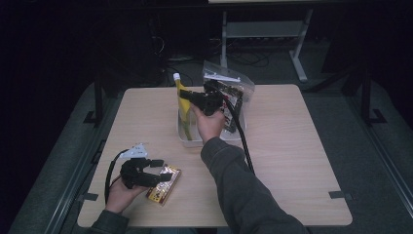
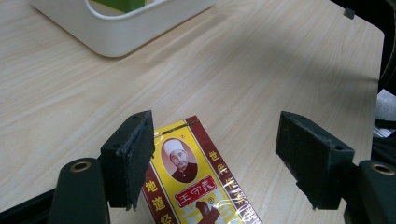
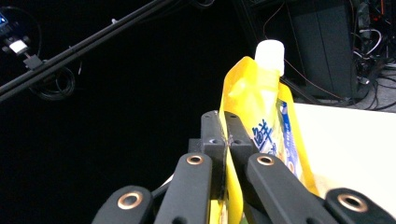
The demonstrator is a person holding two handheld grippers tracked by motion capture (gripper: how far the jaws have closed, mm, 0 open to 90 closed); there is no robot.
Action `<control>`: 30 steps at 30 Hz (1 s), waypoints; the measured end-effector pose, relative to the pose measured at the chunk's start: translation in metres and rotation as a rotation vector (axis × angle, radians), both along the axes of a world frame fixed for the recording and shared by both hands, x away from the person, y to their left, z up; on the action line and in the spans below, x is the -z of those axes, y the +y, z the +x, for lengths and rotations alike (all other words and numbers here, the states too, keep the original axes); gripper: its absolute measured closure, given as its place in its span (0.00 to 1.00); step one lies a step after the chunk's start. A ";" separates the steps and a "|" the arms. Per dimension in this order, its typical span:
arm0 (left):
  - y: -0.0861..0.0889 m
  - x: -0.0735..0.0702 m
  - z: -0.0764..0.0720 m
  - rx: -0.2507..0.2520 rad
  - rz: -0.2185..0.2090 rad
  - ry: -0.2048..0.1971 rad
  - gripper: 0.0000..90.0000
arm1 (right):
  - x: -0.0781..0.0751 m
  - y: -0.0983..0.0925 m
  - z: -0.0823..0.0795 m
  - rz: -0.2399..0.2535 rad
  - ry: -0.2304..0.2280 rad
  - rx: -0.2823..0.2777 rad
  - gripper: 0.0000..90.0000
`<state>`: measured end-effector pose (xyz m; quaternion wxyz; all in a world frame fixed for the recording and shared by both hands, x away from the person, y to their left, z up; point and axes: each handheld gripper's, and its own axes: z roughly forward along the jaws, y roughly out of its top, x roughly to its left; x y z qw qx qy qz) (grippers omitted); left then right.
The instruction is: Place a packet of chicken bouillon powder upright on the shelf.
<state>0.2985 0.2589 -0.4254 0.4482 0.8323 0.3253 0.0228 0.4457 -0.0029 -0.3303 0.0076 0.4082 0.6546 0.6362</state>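
Pinching a yellow spout pouch (image 3: 254,116) over the white bin (image 1: 187,139), right gripper (image 3: 225,135); left gripper (image 2: 215,158) open astride the seasoning box (image 2: 196,186)

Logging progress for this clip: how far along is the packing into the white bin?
Done: a clear bag of items stands in the white bin. In hand: the right gripper pinches the yellow spout pouch upright over the bin. Left: the red-and-yellow packet lies on the table between the open left gripper jaws, not gripped.

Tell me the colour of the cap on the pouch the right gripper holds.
White, on a yellow pouch; the cap shows best in the right gripper view.
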 end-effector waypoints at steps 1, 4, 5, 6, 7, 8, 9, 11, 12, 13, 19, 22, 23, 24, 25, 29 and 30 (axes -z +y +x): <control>0.000 0.000 0.000 0.000 0.001 -0.001 0.31 | 0.002 0.001 0.000 0.000 -0.002 0.003 0.99; 0.000 0.000 0.000 0.000 0.004 -0.002 0.31 | 0.007 0.003 0.001 0.009 -0.003 0.006 0.99; 0.001 0.000 0.000 -0.001 0.005 -0.003 0.31 | 0.009 0.004 0.001 0.004 -0.002 0.010 0.98; 0.001 0.000 0.000 0.000 0.008 -0.002 0.31 | 0.011 0.004 0.001 0.008 0.005 0.007 0.98; 0.001 0.000 0.000 0.000 0.010 -0.002 0.31 | 0.013 0.005 0.002 0.005 0.013 0.003 0.96; 0.001 0.000 0.000 -0.002 0.012 -0.002 0.31 | 0.014 0.006 0.002 0.000 0.014 0.004 0.93; 0.001 0.000 0.000 -0.003 0.013 -0.001 0.30 | 0.015 0.007 0.002 -0.006 0.014 0.003 0.91; 0.001 0.000 0.000 -0.004 0.014 -0.001 0.30 | 0.017 0.007 0.003 -0.001 0.028 -0.014 0.87; 0.001 0.000 0.000 -0.005 0.015 -0.002 0.30 | 0.017 0.007 0.003 -0.004 0.030 -0.014 0.86; 0.001 0.001 0.000 -0.007 0.018 -0.004 0.30 | 0.017 0.006 0.003 -0.010 0.033 -0.016 0.85; -0.001 0.003 -0.001 -0.019 0.046 -0.001 0.27 | 0.013 0.002 0.001 -0.054 0.055 -0.042 0.76; -0.002 0.005 -0.002 -0.029 0.069 -0.003 0.25 | 0.013 -0.002 0.001 -0.078 0.076 -0.055 0.72; -0.003 0.005 -0.003 -0.034 0.081 -0.004 0.24 | 0.013 -0.003 0.000 -0.085 0.081 -0.059 0.71; -0.003 0.007 -0.004 -0.038 0.092 -0.003 0.24 | 0.012 -0.004 0.000 -0.087 0.086 -0.068 0.70; -0.003 0.008 -0.004 -0.040 0.107 -0.006 0.24 | 0.012 -0.005 -0.002 -0.093 0.092 -0.080 0.67; -0.006 0.010 -0.007 -0.048 0.147 -0.003 0.23 | 0.013 -0.010 -0.005 -0.101 0.126 -0.105 0.63; -0.006 0.010 -0.009 -0.050 0.159 -0.008 0.23 | 0.014 -0.011 -0.005 -0.097 0.133 -0.111 0.61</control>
